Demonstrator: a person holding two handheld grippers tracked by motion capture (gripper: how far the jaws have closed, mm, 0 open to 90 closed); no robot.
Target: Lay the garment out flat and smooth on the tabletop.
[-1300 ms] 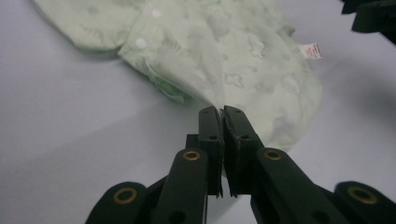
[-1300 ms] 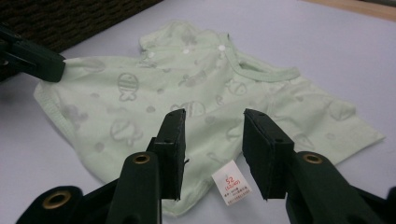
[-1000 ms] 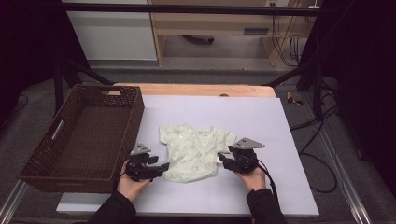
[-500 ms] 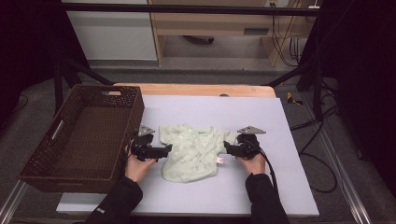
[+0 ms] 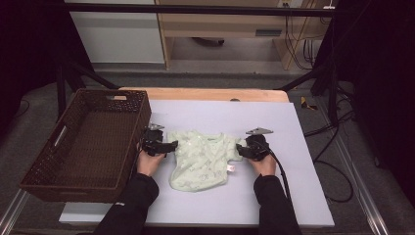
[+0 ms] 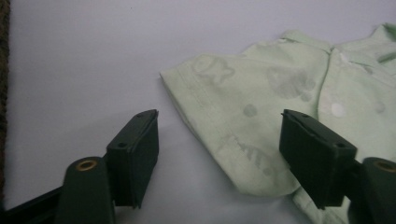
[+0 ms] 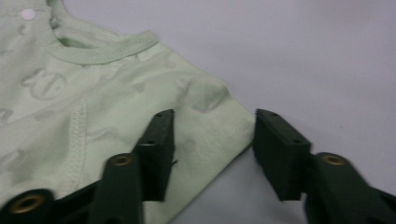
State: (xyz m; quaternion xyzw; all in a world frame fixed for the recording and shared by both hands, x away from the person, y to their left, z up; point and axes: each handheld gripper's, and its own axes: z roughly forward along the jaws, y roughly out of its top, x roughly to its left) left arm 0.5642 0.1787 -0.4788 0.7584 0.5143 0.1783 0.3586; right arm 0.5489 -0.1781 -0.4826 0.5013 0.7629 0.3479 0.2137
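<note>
Pale green baby shirt (image 5: 201, 159) lying flat near the middle of the grey table mat (image 5: 303, 196), neckline away from the person, hem toward them. Left gripper (image 5: 169, 146) at the shirt's left sleeve (image 6: 224, 116), right gripper (image 5: 241, 149) at the right sleeve (image 7: 212, 121). In both gripper views, jaws apart and straddling the sleeve end, pads not pressing the cloth; both pairs just narrowed, sleeve between them but not yet pinched.

Risks, as a judgement: a pinch taken this near the sleeve hem likely to catch only the top layer or slip off the edge, leaving the cloth behind on the lift. In the left gripper view, one jaw over bare mat and the other over cloth, so a shallow closing may scrape the mat and crumple the sleeve rather than seize it. Uneven closing of the two sides likely to drag the shirt askew. Small tag (image 5: 230, 169) by the right side seam, a possible snag for a jaw.

Edges and room: brown wicker basket (image 5: 58, 147) just beside the left hand (image 5: 149, 164), its near wall close to the left gripper, so little room for an outward swing on that side. Open mat to the right of the right hand (image 5: 264, 164) and beyond the neckline toward the wooden strip (image 5: 205, 94) at the far edge. Trailing cable (image 5: 283, 171) behind the right gripper, lying clear of the shirt.
</note>
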